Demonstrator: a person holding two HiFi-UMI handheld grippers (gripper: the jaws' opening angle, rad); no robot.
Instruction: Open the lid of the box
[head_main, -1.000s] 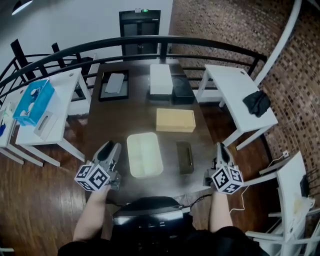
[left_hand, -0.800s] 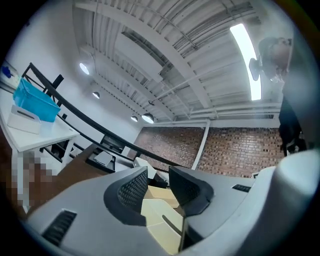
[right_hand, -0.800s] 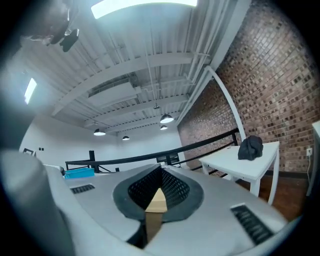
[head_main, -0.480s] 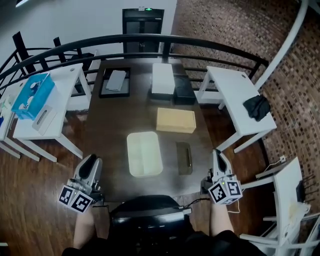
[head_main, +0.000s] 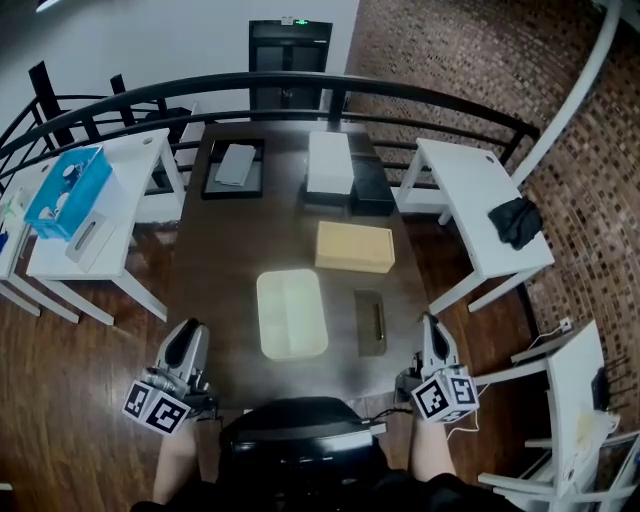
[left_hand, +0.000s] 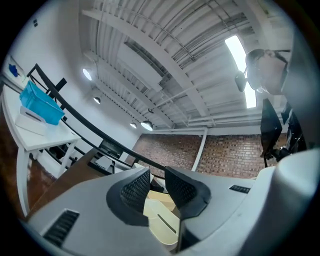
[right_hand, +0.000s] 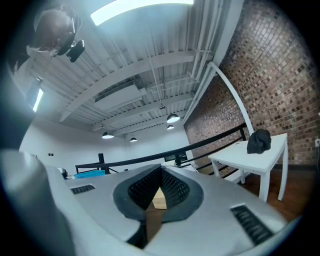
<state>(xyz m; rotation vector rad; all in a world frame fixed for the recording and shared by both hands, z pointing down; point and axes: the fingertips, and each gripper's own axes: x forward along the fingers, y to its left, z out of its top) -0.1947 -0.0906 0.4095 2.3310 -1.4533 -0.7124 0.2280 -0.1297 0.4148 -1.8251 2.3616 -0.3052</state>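
A cream box (head_main: 291, 313) with its lid on lies flat in the middle of the dark wooden table (head_main: 215, 290). A tan box (head_main: 353, 246) lies just beyond it. My left gripper (head_main: 189, 335) hangs at the table's near left corner, short of the cream box, shut with nothing between its jaws. The left gripper (left_hand: 157, 186) points up along the table, and the cream box (left_hand: 162, 225) shows below its pads. My right gripper (head_main: 432, 326) is off the near right corner, also shut and empty. In its own view the right gripper (right_hand: 161, 184) has pads that meet at the tip.
A dark narrow slab (head_main: 369, 322) lies right of the cream box. At the far end sit a black tray (head_main: 233, 165), a white box (head_main: 329, 160) and a black box (head_main: 370, 182). White side tables (head_main: 480, 205) flank the table; a curved black railing (head_main: 300, 85) crosses behind.
Both grippers have drawn back toward me from beside the cream box to the table's near corners. The left jaws, open a second ago, have come together.
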